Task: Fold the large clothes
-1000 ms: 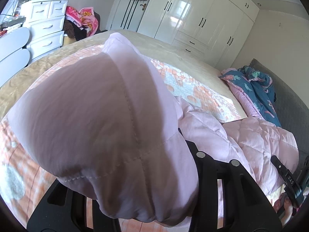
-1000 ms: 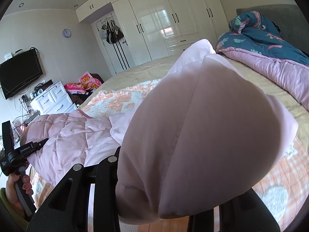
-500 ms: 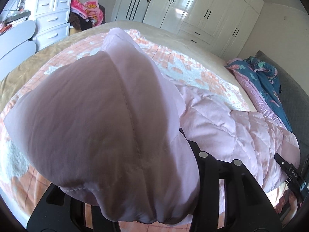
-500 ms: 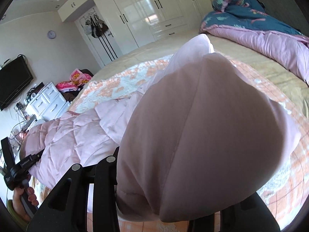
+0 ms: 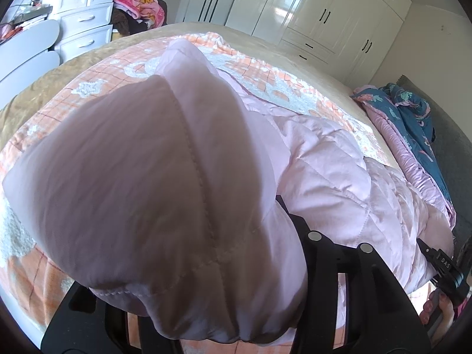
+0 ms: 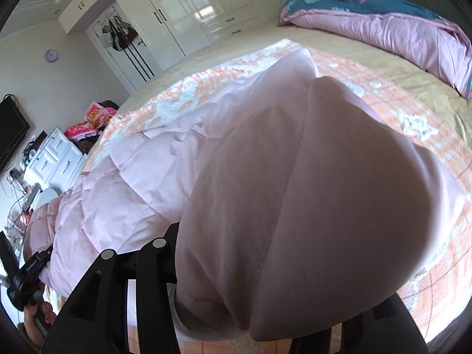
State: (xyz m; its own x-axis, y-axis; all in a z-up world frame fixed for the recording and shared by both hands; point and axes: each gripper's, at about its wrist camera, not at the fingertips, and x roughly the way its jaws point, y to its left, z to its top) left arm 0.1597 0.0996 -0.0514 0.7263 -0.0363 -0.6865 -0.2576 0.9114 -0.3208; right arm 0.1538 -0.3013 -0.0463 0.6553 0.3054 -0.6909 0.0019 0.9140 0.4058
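1. Left wrist view: the left claw (image 5: 206,309) is closed on a bunched fold of the pale pink quilted jacket (image 5: 153,183), which bulges over the fingers and fills most of the view. Only the black finger frames show at the bottom edge, and the fingertips themselves are buried in the fabric.
2. In the same view, the rest of the jacket runs to the right across the bed (image 5: 44,88), over the orange-and-white checked blanket (image 5: 265,76). At the far right edge the other black gripper handle shows, held in a hand (image 5: 436,309), close against the jacket's hem.
3. Behind the bed stand the white wardrobe (image 5: 318,8) and, at the left, a white chest of drawers (image 5: 85,8) with a heap of bright pink clothes (image 5: 141,3) beside it. A blue floral quilt with a lilac lining (image 5: 413,124) lies at the right side of the bed.
4. Right wrist view: the right claw (image 6: 265,318) is likewise clamped on a puffed fold of the pink jacket (image 6: 339,200), and the cloth hides the fingertips, so the width of the gap cannot be told.
5. Here the jacket's quilted body stretches to the left over the checked blanket (image 6: 413,118). At the lower left a hand (image 6: 38,318) holds the other gripper at the jacket's edge.
6. Farther back are the wardrobe (image 6: 191,8), bags hanging on a door (image 6: 118,35), a round wall clock (image 6: 51,56), a dark television (image 6: 11,135) and the blue-and-lilac quilt (image 6: 383,23).
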